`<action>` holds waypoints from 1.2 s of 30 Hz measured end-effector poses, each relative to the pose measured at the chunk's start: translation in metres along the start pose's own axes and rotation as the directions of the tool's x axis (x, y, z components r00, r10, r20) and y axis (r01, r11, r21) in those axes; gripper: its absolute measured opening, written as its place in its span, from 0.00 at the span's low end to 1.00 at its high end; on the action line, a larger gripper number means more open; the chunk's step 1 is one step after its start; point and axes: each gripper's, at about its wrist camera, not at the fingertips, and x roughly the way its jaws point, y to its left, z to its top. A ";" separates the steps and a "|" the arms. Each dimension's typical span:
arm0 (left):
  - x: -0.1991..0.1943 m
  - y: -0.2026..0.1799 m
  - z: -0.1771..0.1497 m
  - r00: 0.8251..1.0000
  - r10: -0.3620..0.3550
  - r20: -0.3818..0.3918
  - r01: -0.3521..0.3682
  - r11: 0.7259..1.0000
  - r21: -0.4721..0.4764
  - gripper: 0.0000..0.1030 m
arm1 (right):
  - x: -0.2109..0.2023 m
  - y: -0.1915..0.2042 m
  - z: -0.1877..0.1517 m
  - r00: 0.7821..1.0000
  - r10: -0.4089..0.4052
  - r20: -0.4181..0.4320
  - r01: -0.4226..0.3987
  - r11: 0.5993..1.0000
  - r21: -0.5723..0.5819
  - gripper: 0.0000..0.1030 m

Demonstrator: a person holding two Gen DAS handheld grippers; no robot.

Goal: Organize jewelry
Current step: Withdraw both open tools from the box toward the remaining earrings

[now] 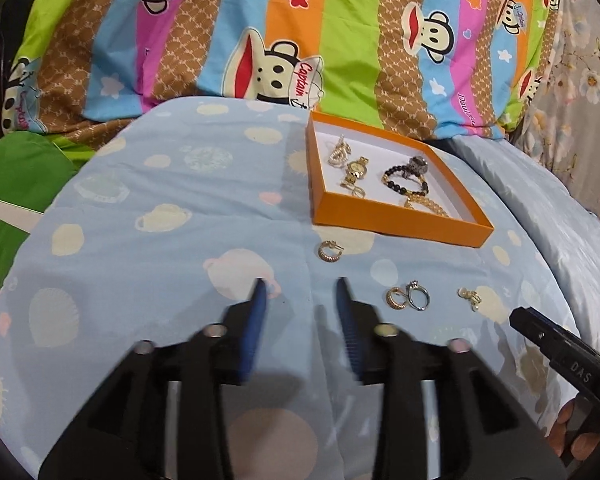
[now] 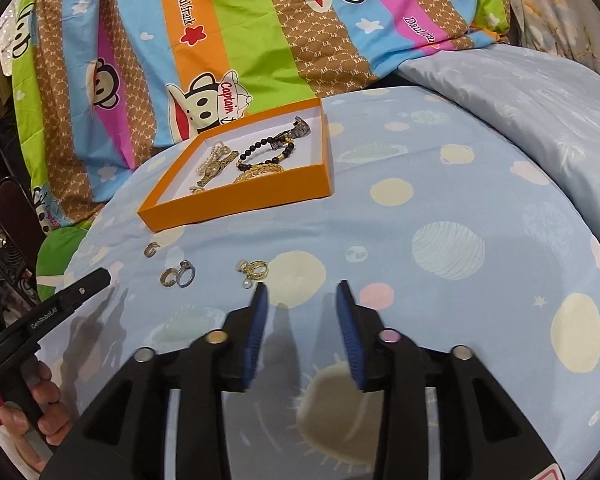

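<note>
In the left wrist view, the left hand-held gripper [image 1: 301,285] was released, its blue fingers [image 1: 260,300] spread apart over the light blue bed sheet [image 1: 160,208] and holding nothing. An orange box [image 1: 396,220] lay on the sheet ahead and to the right, and inside it were a gold watch [image 1: 356,170], a black bead bracelet [image 1: 404,180] and a gold chain [image 1: 424,204]. One gold hoop earring [image 1: 329,251] lay just before the box, and near the right fingertip a second gold hoop [image 1: 396,298] touched a silver ring [image 1: 417,295], with a pearl earring [image 1: 471,297] further right. In the right wrist view, the right hand-held gripper [image 2: 302,288] was also released and empty above the sheet. The pearl earring [image 2: 253,271] lay just beside its left fingertip, the silver ring [image 2: 185,273] and the hoops [image 2: 168,277] more to the left, and the orange box [image 2: 236,204] behind them. A colourful monkey blanket [image 2: 228,32] was behind the box.
</note>
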 end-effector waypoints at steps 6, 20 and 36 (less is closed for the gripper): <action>0.002 -0.005 0.001 1.000 0.024 0.007 -0.024 0.999 0.021 0.37 | 0.002 -0.003 0.002 1.000 0.025 -0.002 -0.025 1.000 0.011 0.44; 0.001 0.000 0.000 0.998 0.063 0.008 -0.063 0.998 -0.014 0.37 | -0.001 -0.003 0.003 0.999 0.041 0.014 -0.041 0.999 0.008 0.47; 0.002 -0.004 0.000 0.998 0.056 -0.002 -0.056 0.998 0.009 0.37 | -0.002 -0.001 0.003 0.999 0.037 0.029 -0.037 0.999 0.003 0.52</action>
